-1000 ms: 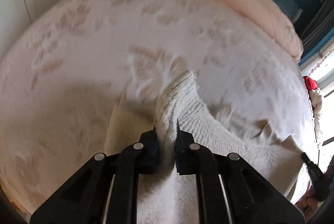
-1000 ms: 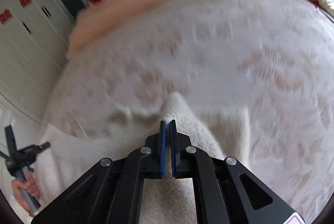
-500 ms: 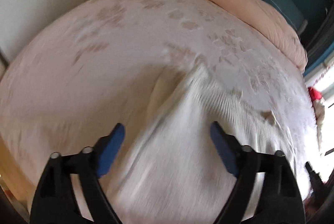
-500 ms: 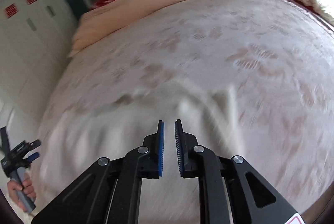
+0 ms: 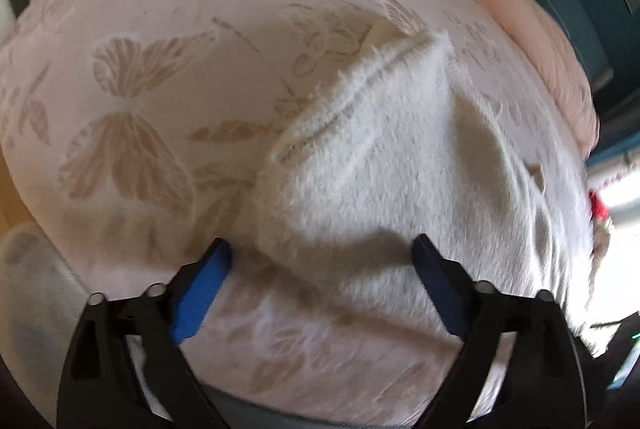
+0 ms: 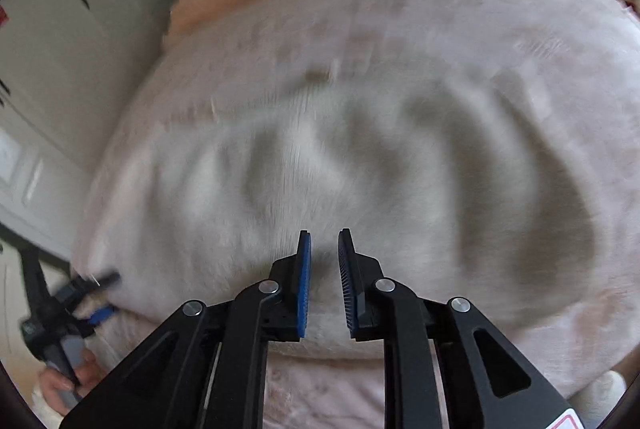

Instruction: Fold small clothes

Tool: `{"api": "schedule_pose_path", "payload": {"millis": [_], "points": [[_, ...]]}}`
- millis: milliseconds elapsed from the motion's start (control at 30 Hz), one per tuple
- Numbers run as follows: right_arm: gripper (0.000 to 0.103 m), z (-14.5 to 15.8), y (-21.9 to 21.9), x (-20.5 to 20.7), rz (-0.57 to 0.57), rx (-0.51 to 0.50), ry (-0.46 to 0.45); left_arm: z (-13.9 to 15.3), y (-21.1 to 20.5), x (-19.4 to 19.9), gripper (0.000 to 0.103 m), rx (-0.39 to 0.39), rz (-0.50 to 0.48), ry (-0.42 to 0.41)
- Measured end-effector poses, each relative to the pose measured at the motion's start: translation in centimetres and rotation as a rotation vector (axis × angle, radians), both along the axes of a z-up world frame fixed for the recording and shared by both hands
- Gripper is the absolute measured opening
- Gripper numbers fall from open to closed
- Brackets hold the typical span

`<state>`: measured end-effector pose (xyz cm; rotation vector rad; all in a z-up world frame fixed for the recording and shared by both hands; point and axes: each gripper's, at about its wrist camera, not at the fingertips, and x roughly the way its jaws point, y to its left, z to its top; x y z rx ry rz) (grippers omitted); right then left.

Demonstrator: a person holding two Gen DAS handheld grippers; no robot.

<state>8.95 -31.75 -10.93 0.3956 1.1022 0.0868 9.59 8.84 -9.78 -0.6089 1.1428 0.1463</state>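
A white fuzzy knit garment lies spread and rumpled on the bed, one ribbed corner pointing away from me. My left gripper hovers low over its near edge. Its jaws are opening wide, and the blue pads stand clear of the cloth on both sides. In the right wrist view the same garment is blurred. My right gripper hangs above its near part, jaws opening by a narrow gap with nothing pinched between them. A hand holds the left gripper at the lower left.
The bedspread is pale pink with butterfly and leaf prints. A peach duvet is bunched along the far end, with something red beside it. White cupboard doors stand left of the bed. The bed's near edge runs just below the fingers.
Both grippers were shut on the lifted garment. They have let go, the garment has dropped flat onto the bed, and both have drawn back and lower. The left jaws have spread wide.
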Motion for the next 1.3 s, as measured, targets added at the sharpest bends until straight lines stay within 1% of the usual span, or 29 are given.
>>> {"api": "schedule_pose_path", "payload": {"millis": [33, 100, 167, 200, 267, 333, 367, 400, 433, 467, 500, 567, 600, 667, 700, 767, 833, 867, 900, 967, 1000, 1033, 1067, 1100, 1133, 1200, 1233, 1267, 1300], "points": [[0.016, -0.9, 0.3, 0.3, -0.010, -0.012, 0.019, -0.2, 0.2, 0.1, 0.094, -0.011, 0.024, -0.003], [0.018, 0.0, 1.1, 0.4, -0.043, -0.032, 0.009, -0.4, 0.6, 0.4, 0.096, -0.031, 0.064, -0.010], [0.017, 2.5, 1.9, 0.5, -0.043, 0.079, -0.040, -0.5, 0.9, 0.8, 0.096, -0.038, 0.077, -0.011], [0.017, 3.7, 2.5, 0.7, -0.033, 0.096, -0.064, -0.5, 0.9, 1.1, 0.096, -0.043, 0.083, -0.009], [0.017, 5.6, 4.4, 1.5, 0.012, 0.058, -0.101, -0.6, 1.1, 1.3, 0.096, -0.047, 0.093, -0.007], [0.017, 5.3, 5.9, 2.9, 0.045, 0.043, -0.088, -0.4, 1.0, 1.6, 0.094, -0.025, 0.088, -0.004], [0.017, 4.0, 6.3, 3.9, 0.049, 0.047, -0.045, -0.4, 0.9, 1.6, 0.087, -0.008, 0.080, -0.002], [0.016, 2.4, 6.3, 4.9, 0.046, 0.051, 0.003, -0.3, 0.6, 1.9, 0.077, 0.016, 0.067, 0.000], [0.011, -0.3, 6.7, 6.0, 0.041, 0.033, 0.088, -0.2, 0.4, 2.2, 0.071, 0.025, 0.048, -0.004], [0.007, -1.2, 6.7, 5.9, 0.038, 0.029, 0.087, 0.0, 0.3, 2.3, 0.055, 0.019, 0.034, -0.010], [0.007, -1.5, 6.6, 5.9, 0.033, 0.026, 0.047, 0.2, 0.1, 2.5, 0.043, 0.006, 0.012, -0.009], [0.007, -1.6, 6.3, 5.9, 0.010, 0.051, 0.040, 1.1, 0.0, 2.6, 0.029, -0.008, -0.021, -0.025], [0.007, -1.5, 6.1, 5.9, -0.003, 0.068, 0.048, 1.9, -0.2, 2.6, 0.024, 0.005, -0.036, -0.046], [0.007, -1.4, 5.9, 6.0, 0.011, 0.075, 0.050, 3.9, -1.0, 2.4, 0.021, 0.025, -0.065, -0.103], [0.007, -1.4, 5.7, 6.0, 0.015, 0.082, 0.049, 5.8, -2.1, 2.3, 0.019, 0.038, -0.100, -0.154], [0.008, -1.2, 4.6, 5.5, 0.000, 0.121, 0.045, 8.6, -4.3, 2.5, 0.018, 0.060, -0.167, -0.222], [0.019, 0.1, 3.9, 4.6, -0.027, 0.169, 0.020, 12.1, -8.0, 2.1, 0.017, 0.109, -0.274, -0.305], [0.021, 0.9, 3.4, 3.7, -0.034, 0.184, -0.005, 13.1, -9.1, 2.0, 0.016, 0.116, -0.311, -0.327], [0.021, 1.6, 2.9, 2.8, -0.037, 0.198, -0.032, 14.3, -11.4, 1.8, 0.016, 0.118, -0.367, -0.351], [0.021, 3.3, 0.8, 0.4, -0.060, 0.222, -0.090, 14.9, -14.8, 1.7, 0.016, 0.119, -0.440, -0.363], [0.026, 3.6, 0.1, -0.4, -0.072, 0.223, -0.105, 14.8, -17.0, 1.6, 0.016, 0.127, -0.487, -0.362], [0.029, 3.9, -1.5, -1.8, -0.093, 0.219, -0.118, 14.3, -18.8, 1.6, 0.017, 0.139, -0.524, -0.353], [0.036, 4.0, -2.9, -2.9, -0.116, 0.202, -0.120, 13.4, -20.6, 1.5, 0.022, 0.160, -0.562, -0.335], [0.040, 3.9, -4.1, -3.7, -0.133, 0.188, -0.117, 11.9, -22.8, 1.5, 0.025, 0.193, -0.610, -0.313], [0.040, 3.8, -5.7, -4.8, -0.157, 0.167, -0.108, 10.7, -24.0, 1.2, 0.027, 0.226, -0.642, -0.298], [0.042, 3.6, -7.8, -6.5, -0.187, 0.155, -0.092, 8.1, -24.9, -0.3, 0.048, 0.290, -0.674, -0.239], [0.045, 3.7, -8.5, -7.1, -0.191, 0.166, -0.092, 7.5, -24.3, -1.2, 0.055, 0.284, -0.673, -0.230], [0.050, 3.7, -8.8, -7.6, -0.192, 0.174, -0.095, 7.1, -23.6, -2.0, 0.071, 0.280, -0.661, -0.234], [0.056, 3.8, -9.0, -8.0, -0.188, 0.181, -0.101, 7.0, -22.6, -3.0, 0.076, 0.287, -0.633, -0.257]]}}
